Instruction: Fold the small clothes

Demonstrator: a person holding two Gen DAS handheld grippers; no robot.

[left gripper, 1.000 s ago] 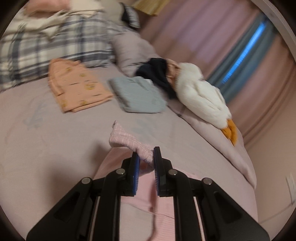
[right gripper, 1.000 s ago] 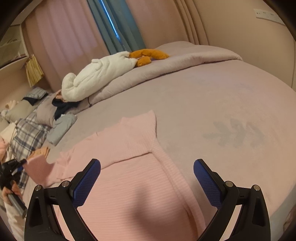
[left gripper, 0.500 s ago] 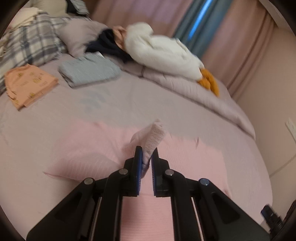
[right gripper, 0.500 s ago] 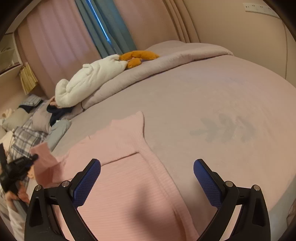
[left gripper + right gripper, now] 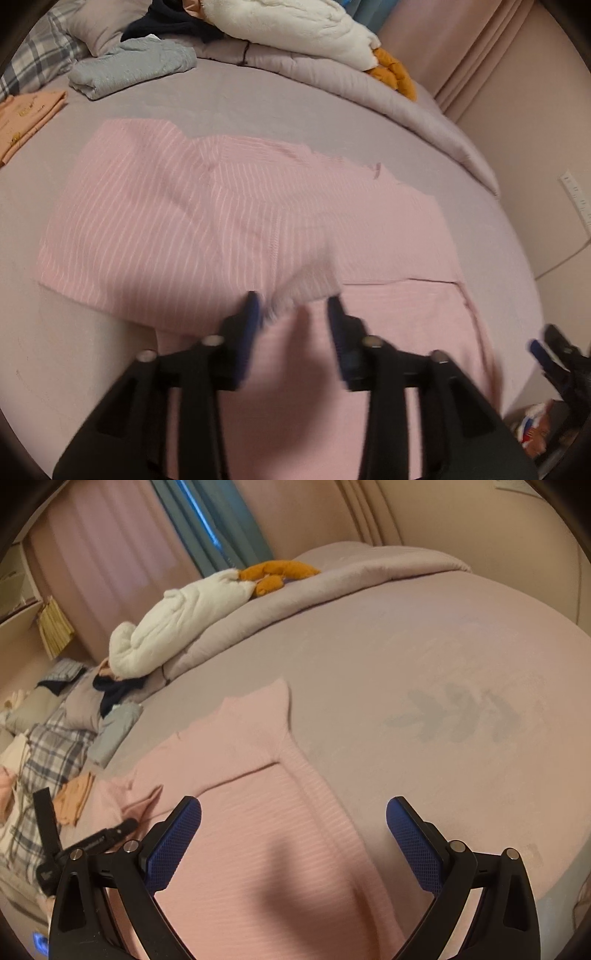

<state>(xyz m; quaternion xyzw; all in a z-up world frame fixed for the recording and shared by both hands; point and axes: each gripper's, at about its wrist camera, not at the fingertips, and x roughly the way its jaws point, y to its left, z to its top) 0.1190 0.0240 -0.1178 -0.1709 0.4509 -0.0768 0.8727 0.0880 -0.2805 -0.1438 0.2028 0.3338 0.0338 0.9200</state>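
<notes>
A pink ribbed top (image 5: 229, 218) lies spread on the mauve bed (image 5: 258, 99), with one sleeve folded across its body. My left gripper (image 5: 293, 310) hovers open just above it, and the sleeve cuff (image 5: 306, 284) lies loose between the blurred fingers. The top also shows in the right wrist view (image 5: 258, 812). My right gripper (image 5: 293, 834) is open wide and empty above the top's lower part. The left gripper (image 5: 110, 834) shows there at the left edge.
A folded grey garment (image 5: 133, 68) and a folded orange garment (image 5: 26, 118) lie at the far left. A white and orange plush toy (image 5: 303, 29) rests on a rolled duvet (image 5: 406, 107). Plaid pillows (image 5: 48, 760) are behind. The wall (image 5: 535, 129) is at the right.
My left gripper carried the sleeve cuff across the top, lowered it and opened, letting the cuff go. The right gripper stayed open and barely moved.
</notes>
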